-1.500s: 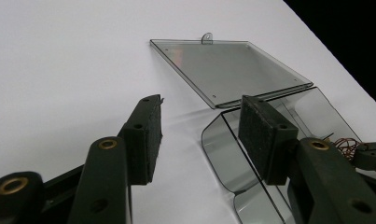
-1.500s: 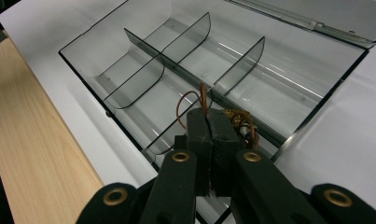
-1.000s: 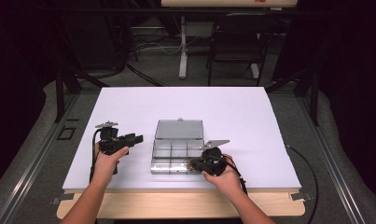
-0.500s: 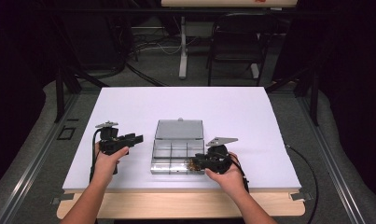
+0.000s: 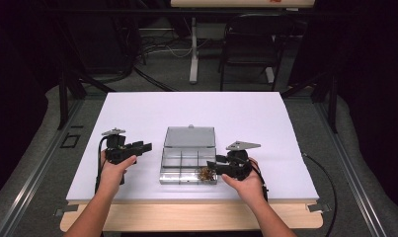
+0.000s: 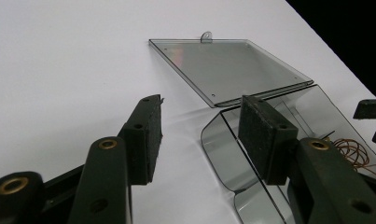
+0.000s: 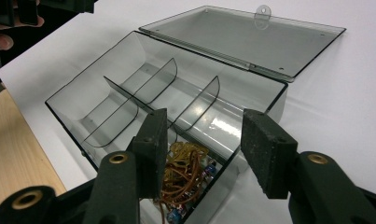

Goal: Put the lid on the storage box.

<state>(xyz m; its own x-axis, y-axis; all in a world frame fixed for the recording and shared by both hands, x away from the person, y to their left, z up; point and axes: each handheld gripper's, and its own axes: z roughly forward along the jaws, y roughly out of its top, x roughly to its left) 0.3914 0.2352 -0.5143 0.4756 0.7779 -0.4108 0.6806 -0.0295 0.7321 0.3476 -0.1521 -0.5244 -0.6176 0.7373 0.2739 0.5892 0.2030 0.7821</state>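
Observation:
A clear plastic compartment box (image 5: 173, 167) stands mid-table, its lid (image 5: 190, 137) swung flat behind it. A tangle of copper wire (image 5: 205, 173) lies in the front right compartment. My right gripper (image 5: 212, 167) hovers at the box's right end; its jaws have just been opening and nothing is between them. In the right gripper view the open gripper (image 7: 206, 130) stands over the wire tangle (image 7: 185, 179) and the box wall (image 7: 106, 93). My left gripper (image 5: 142, 147) is open and empty, just left of the box. In the left gripper view the gripper (image 6: 202, 119) faces the box end (image 6: 227, 154).
White tabletop (image 5: 246, 113) spreads behind and to both sides of the box. The table's wooden front edge (image 5: 186, 215) runs near the person's forearms. A chair (image 5: 246, 49) and cables stand on the floor beyond the table.
The right gripper's jaws have gone from shut to open and it has drawn back slightly from the box. The wire tangle lies in the compartment. The left gripper has kept still.

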